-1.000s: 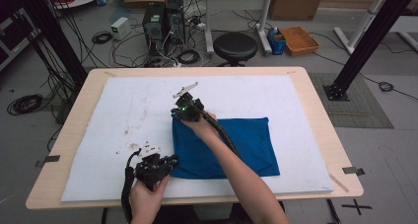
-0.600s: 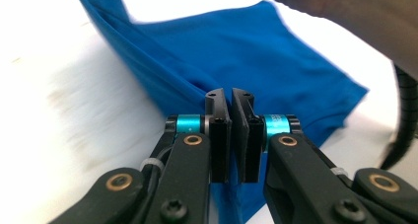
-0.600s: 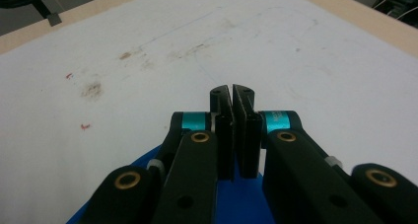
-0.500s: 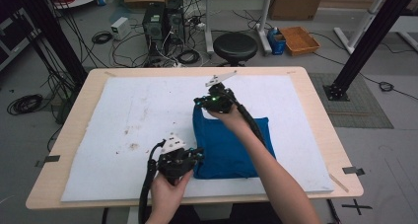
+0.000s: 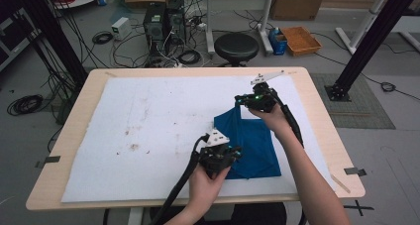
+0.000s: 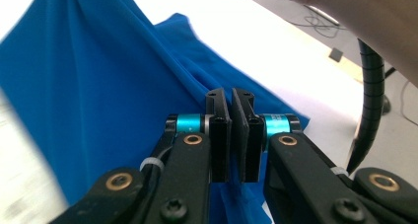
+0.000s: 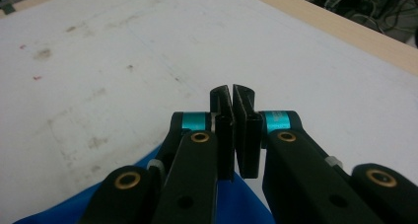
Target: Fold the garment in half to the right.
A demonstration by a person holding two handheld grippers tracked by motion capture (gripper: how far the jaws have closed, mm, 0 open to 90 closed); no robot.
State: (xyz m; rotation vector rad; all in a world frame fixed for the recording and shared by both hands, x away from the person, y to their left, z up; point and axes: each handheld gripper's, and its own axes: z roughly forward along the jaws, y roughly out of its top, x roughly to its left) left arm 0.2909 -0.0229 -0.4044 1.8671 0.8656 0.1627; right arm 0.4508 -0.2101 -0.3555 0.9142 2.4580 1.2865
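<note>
A blue cloth lies on the right half of the white mat, partly folded over itself. My left gripper is near the front edge, shut on the cloth's near corner. In the left gripper view the blue cloth stretches away from the shut left gripper. My right gripper is farther back and pinches the cloth's far corner, lifted off the mat. In the right gripper view the right gripper is shut, and the blue cloth hangs from under its jaws.
A white mat with brown stains covers the wooden table. Beyond the far edge stand a black stool, computer boxes with floor cables, and an orange tray. A black frame post rises at the right.
Both grippers have moved to the right with the cloth's left edge, the right one also rising. The cloth has folded over and now covers a narrower patch.
</note>
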